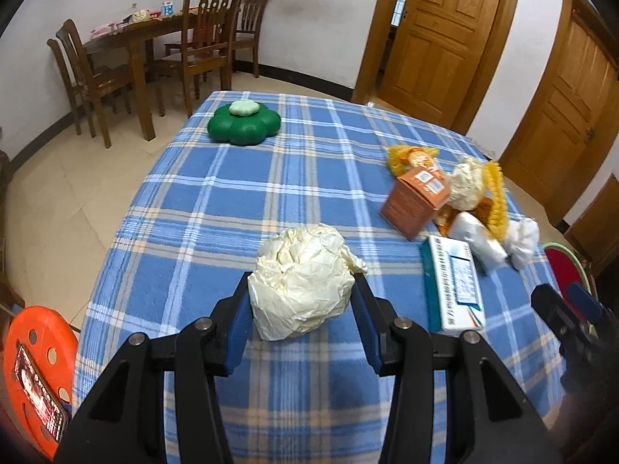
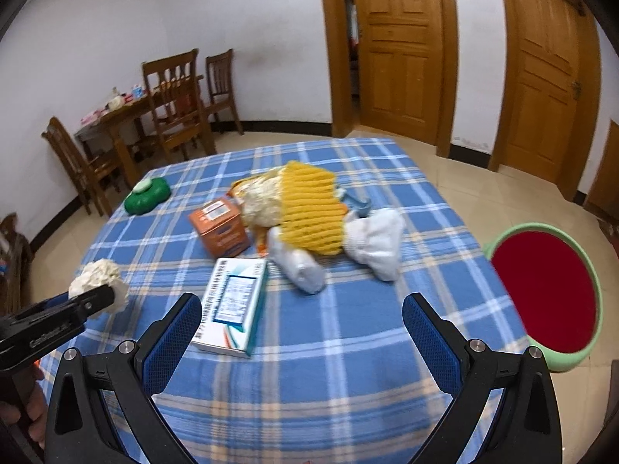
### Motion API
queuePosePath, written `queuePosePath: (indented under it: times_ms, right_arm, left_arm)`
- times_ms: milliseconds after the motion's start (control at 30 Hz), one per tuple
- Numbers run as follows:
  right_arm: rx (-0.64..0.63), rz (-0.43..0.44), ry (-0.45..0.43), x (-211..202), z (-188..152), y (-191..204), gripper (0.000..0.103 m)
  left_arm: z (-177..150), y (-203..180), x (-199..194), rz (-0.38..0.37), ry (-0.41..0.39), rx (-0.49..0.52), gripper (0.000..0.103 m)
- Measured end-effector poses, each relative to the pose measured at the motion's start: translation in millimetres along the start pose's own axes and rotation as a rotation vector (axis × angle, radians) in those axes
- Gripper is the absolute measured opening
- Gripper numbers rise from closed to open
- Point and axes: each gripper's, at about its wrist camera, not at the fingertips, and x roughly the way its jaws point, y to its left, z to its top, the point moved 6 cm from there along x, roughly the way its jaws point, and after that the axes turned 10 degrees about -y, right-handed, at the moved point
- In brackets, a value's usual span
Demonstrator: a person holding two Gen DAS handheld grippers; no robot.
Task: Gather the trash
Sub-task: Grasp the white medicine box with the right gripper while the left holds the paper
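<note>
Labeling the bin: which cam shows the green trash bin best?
Right wrist: the green bin sits at the right edge, rim and red liner nearly whole, beside the table. Left wrist catches only a sliver of it, behind the right tongs.

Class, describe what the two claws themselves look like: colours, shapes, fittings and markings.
Both the left claw and the right claw are black, angular plastic frames with silver round rivets at the joints. Each finger carries a blue textured pad. The left claw's side bears pale lettering, too blurred to read.
</note>
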Motion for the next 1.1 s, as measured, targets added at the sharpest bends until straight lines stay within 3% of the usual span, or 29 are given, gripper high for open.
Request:
queuePosePath:
  times_ms: [267, 867, 1000, 1100]
  right_arm:
    - [-0.029, 0.042, 0.073, 27.0, -12.8, 28.7, 0.103]
    - [-0.045, 0.073, 0.194, 59.9, -35.9, 46.5, 0.102]
    - [-0.074, 0.059, 0.207, 63.6, -41.5, 48.1, 0.093]
    - [-0.109, 0.036, 0.191, 63.1, -42.4, 49.1, 0.079]
  left_arm:
    - [2.5, 11.5, 12.6, 0.028, 0.0, -0.006, 0.049]
    - [4.4, 18.6, 23.4, 0.02, 0.004, -0.037, 0.049]
    - [3.8, 18.2, 23.3, 0.018, 0.005, -0.037, 0.049]
    - [1.8, 15.9, 22.7, 0.015, 0.008, -0.037, 0.049]
